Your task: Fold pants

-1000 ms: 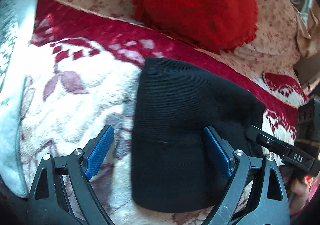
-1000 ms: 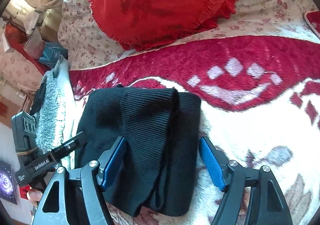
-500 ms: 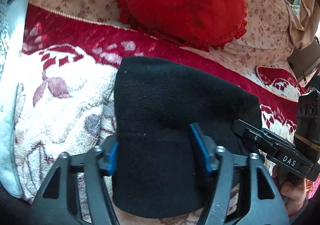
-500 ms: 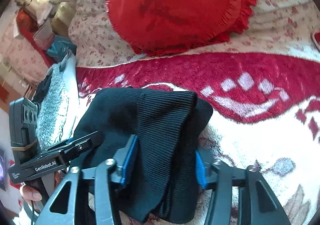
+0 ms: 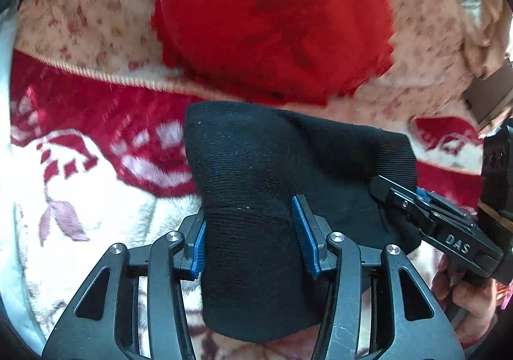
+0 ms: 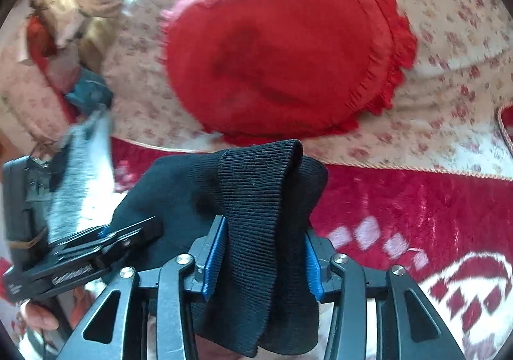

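Both sets of blue pads were clamped on the black pants [image 5: 256, 174]: left gripper [image 5: 253, 233] tightening on the smooth end, right gripper [image 6: 261, 259] pinching the ribbed end (waistband, I think). The bundle sat just in front of the red pillow [image 6: 282, 49], over the red blanket [image 6: 416, 199], probably gripped at both ends so the fold holds together.

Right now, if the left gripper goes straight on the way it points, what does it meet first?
The black pants, already between the left gripper's closing jaws. Beyond them probably the red blanket; depth is unclear.
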Tool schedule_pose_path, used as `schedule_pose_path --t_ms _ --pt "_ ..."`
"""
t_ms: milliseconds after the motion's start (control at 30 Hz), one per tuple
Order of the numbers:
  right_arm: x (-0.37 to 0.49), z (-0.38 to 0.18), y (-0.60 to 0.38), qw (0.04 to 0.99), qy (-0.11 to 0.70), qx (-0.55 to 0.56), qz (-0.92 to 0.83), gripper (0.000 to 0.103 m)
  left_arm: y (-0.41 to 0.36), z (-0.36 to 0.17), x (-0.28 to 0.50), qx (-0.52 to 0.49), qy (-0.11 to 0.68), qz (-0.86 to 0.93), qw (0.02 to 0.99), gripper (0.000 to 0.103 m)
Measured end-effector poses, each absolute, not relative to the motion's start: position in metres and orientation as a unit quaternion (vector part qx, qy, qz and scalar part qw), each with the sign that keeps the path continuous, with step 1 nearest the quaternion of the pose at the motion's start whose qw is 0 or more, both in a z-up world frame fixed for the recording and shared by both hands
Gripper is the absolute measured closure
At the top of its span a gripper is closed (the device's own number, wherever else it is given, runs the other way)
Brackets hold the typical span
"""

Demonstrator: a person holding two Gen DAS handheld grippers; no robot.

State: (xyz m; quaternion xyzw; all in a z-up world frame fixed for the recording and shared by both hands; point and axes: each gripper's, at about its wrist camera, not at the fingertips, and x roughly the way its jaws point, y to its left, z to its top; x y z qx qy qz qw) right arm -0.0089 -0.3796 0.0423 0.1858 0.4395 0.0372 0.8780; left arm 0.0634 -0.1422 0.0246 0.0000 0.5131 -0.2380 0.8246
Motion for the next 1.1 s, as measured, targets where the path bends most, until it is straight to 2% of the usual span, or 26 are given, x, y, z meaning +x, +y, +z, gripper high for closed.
schedule_pose_path --t_ms 33,67,133,267,433,633,767,1100 --pt "-0.003 0.031 -0.382 0.870 0.459 0.180 0.026 0.051 -0.143 0.022 0.064 0.001 0.507 -0.235 0.829 0.052" --pt "0.000 0.022 -0.386 0.863 0.471 0.180 0.024 0.050 -0.143 0.022 0.063 0.004 0.500 -0.235 0.834 0.051" --pt "-0.003 0.022 -0.394 0.866 0.458 0.196 0.035 0.050 -0.143 0.025 0.063 0.008 0.502 -0.239 0.831 0.051" --pt "-0.021 0.047 -0.393 0.882 0.443 0.157 0.020 0.051 -0.141 0.030 0.062 0.018 0.508 -0.229 0.830 0.050" --pt "-0.039 0.076 -0.375 0.894 0.426 0.127 0.058 0.068 -0.143 0.041 0.048 0.048 0.493 -0.206 0.844 0.050" --pt "-0.044 0.074 -0.340 0.892 0.439 0.077 0.072 0.069 -0.143 0.038 0.038 0.065 0.484 -0.190 0.852 0.050" --pt "-0.034 0.037 -0.338 0.879 0.472 0.055 0.042 0.069 -0.143 0.033 0.038 0.057 0.485 -0.185 0.853 0.048" --pt "-0.046 0.061 -0.339 0.891 0.446 0.078 0.032 0.069 -0.144 0.039 0.027 0.060 0.468 -0.163 0.866 0.048"
